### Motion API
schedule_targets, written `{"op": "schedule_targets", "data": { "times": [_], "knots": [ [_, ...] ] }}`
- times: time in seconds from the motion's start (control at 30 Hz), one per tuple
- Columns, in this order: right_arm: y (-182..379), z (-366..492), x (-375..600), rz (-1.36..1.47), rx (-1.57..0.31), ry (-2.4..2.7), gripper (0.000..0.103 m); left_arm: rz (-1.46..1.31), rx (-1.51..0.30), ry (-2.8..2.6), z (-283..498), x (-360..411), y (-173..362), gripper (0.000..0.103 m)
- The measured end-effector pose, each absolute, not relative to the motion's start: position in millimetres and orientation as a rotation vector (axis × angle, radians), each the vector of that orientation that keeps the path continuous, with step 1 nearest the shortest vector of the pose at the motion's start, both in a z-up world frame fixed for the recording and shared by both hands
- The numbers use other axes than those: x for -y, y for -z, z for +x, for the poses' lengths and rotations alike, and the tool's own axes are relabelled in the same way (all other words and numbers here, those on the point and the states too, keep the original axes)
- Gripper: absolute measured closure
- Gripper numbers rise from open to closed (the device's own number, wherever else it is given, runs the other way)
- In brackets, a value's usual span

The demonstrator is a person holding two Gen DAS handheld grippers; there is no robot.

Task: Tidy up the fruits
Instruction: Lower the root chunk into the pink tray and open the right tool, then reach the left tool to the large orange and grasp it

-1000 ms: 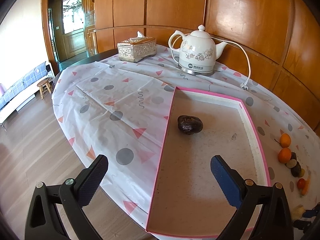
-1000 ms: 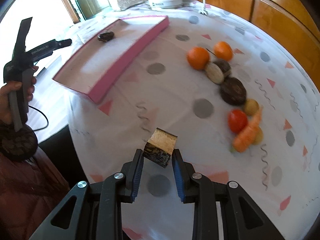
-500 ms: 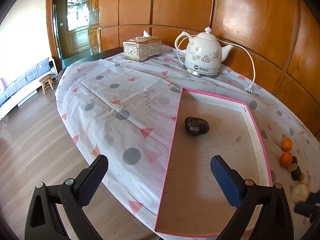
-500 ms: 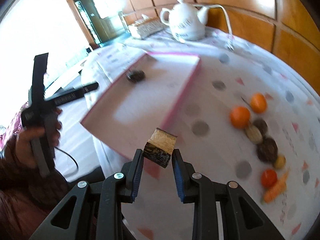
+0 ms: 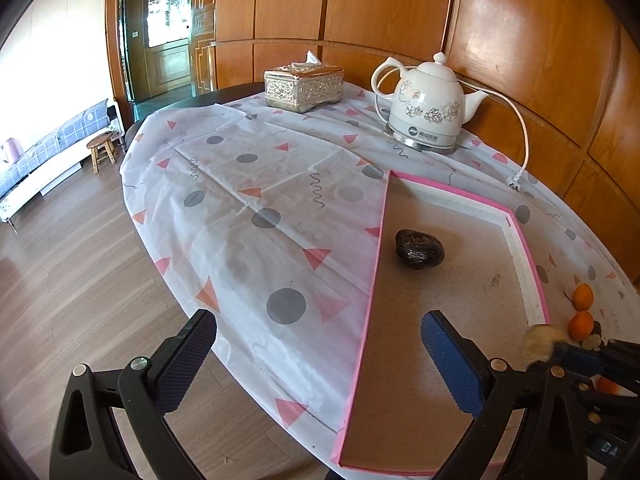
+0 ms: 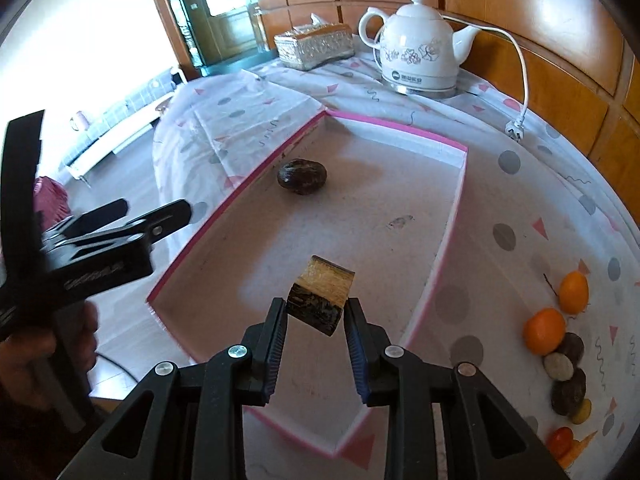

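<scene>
My right gripper [image 6: 315, 309] is shut on a cut fruit piece [image 6: 320, 292] with dark skin and a tan cut face. It hangs over the near part of the pink-rimmed tray [image 6: 460, 208]. One dark wrinkled fruit [image 6: 302, 175] lies inside the tray, farther back. In the left wrist view the same tray [image 5: 528, 256] and dark fruit [image 5: 419, 248] show, and the right gripper [image 5: 576, 356] enters at the right edge with the pale piece [image 5: 540, 344]. My left gripper [image 5: 318, 340] stands wide open over the tray's left rim, holding nothing. It also shows in a hand [image 6: 154, 208].
Two oranges [image 6: 544, 330], dark and pale round fruits [image 6: 568, 390] and a tomato [image 6: 559, 442] lie in a row on the patterned tablecloth right of the tray. A white kettle [image 5: 426, 114] with its cord and a tissue box [image 5: 304, 86] stand at the back.
My right gripper has carried the cut piece from above the bare tablecloth leftward to above the tray. The left gripper has stayed open and about where it was.
</scene>
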State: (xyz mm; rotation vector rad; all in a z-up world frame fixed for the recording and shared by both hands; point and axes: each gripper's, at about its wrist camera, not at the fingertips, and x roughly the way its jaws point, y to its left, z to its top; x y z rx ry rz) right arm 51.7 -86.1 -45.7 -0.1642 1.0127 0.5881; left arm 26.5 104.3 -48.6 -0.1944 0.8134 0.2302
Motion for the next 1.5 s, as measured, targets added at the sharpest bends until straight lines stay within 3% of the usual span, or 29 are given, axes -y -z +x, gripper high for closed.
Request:
{"op": "schedule_targets", "data": {
  "times": [0.07,0.13,0.23,0.73,1.5],
  "knots": [
    [47,53,84,-0.166,-1.005,-0.573,0.072,-0.194,-0.814,-0.227,27,-105,49,0.0],
    [45,54,85,-0.146,-0.997,-0.562,0.063,-0.202,-0.812,-0.218,26,-105,49,0.0],
    [42,53,93,-0.132,-0.982,-0.531,0.057,-0.201,-0.803,-0.206,26,-103,46,0.0],
    [16,20,172,-0.146,-0.885,-0.343,0.047,-0.133,-0.742,-0.107,16,-75,28,0.0],
    [24,-12,381,-0.121,-0.944,0.139,0.047,-0.024,-0.762,-0.041,18,-38,24,0.0]
  ]
}}
